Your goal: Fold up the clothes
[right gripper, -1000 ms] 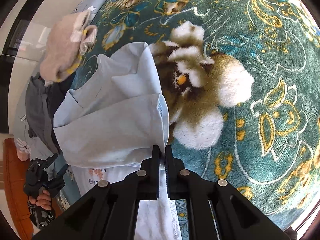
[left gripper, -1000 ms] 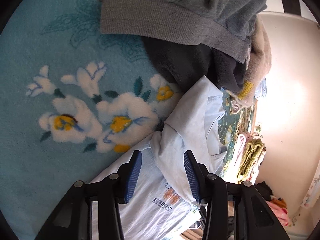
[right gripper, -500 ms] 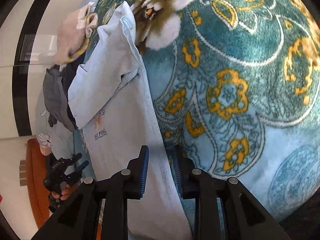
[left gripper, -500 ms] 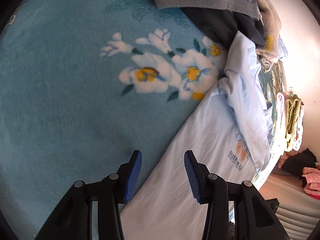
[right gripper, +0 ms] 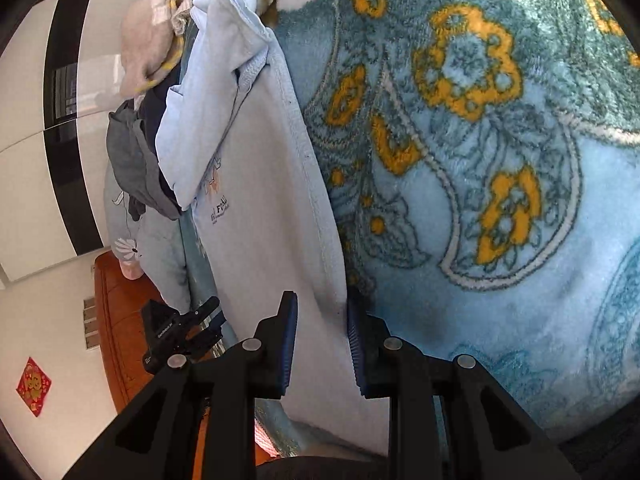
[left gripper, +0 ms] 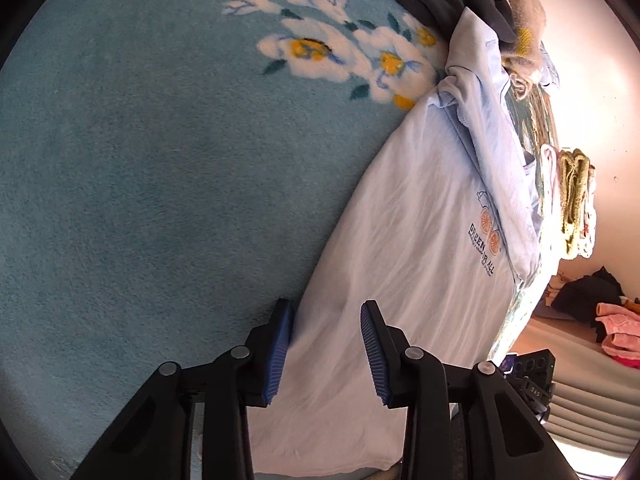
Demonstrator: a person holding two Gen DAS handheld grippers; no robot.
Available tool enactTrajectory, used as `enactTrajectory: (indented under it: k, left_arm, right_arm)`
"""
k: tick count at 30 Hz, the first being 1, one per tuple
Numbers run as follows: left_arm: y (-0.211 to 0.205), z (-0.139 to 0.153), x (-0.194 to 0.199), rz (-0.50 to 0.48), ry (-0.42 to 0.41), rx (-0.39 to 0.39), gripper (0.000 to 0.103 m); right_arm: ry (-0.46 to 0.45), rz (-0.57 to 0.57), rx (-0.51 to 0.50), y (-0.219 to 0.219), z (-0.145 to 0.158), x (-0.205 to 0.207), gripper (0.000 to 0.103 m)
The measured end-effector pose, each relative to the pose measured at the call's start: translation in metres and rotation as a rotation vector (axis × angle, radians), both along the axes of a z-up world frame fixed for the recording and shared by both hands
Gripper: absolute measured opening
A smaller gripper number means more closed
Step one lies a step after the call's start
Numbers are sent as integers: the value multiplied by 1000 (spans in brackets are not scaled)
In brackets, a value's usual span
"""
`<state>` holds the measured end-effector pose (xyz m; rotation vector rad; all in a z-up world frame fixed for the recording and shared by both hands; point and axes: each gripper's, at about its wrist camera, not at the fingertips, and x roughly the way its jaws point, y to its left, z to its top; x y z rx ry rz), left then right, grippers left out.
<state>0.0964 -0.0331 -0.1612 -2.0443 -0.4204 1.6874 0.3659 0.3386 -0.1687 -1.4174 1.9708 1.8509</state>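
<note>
A light blue T-shirt (left gripper: 408, 240) with an orange and dark chest print lies spread on the bed, its sleeves folded in over the chest. It also shows in the right wrist view (right gripper: 264, 216). My left gripper (left gripper: 326, 330) is open, its jaws astride the shirt's left side edge near the hem. My right gripper (right gripper: 322, 320) is open, its jaws astride the shirt's right side seam near the hem. The other gripper (right gripper: 180, 328) shows at the left of the right wrist view.
The shirt lies on a fleece blanket, light blue with white flowers (left gripper: 160, 160) and teal with gold ornaments (right gripper: 500, 160). A pile of grey, dark and beige clothes (left gripper: 472, 4) lies beyond the collar. Folded clothes (left gripper: 572, 200) lie farther off. A wooden bed frame (right gripper: 120, 320) is below.
Both grippers have drawn back from the sleeves down along the shirt's sides to the hem end. My right gripper has let go of the sleeve and opened. The sleeves now lie folded in.
</note>
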Motion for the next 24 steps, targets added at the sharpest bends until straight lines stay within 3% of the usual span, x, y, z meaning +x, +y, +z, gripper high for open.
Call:
enactTrajectory:
  k: [5,11,15,19,20,24]
  left_arm:
    - [4,1,4,-25,18,-9,37]
    - [-5,0,10,-12,3,35,37]
    - [-1,1,16,-42,7,41,37]
    - [6,3,21,-55,14,49,9]
    - [7,3,22,-58,15,52,7]
    - [9,22,19,-3,61,181,5]
  right_arm:
    - [-9,36,-10,-2,-2,-4,25]
    - [-26,152,2,-10,1,-16,24]
    - [-39,152,-7,-7,-1,-10,24]
    - [-60,156,12,-11,0,-13,15]
    - [-67,162,26,-13,2,-15,13]
    - [-43,153,49,-15,12,-19,5]
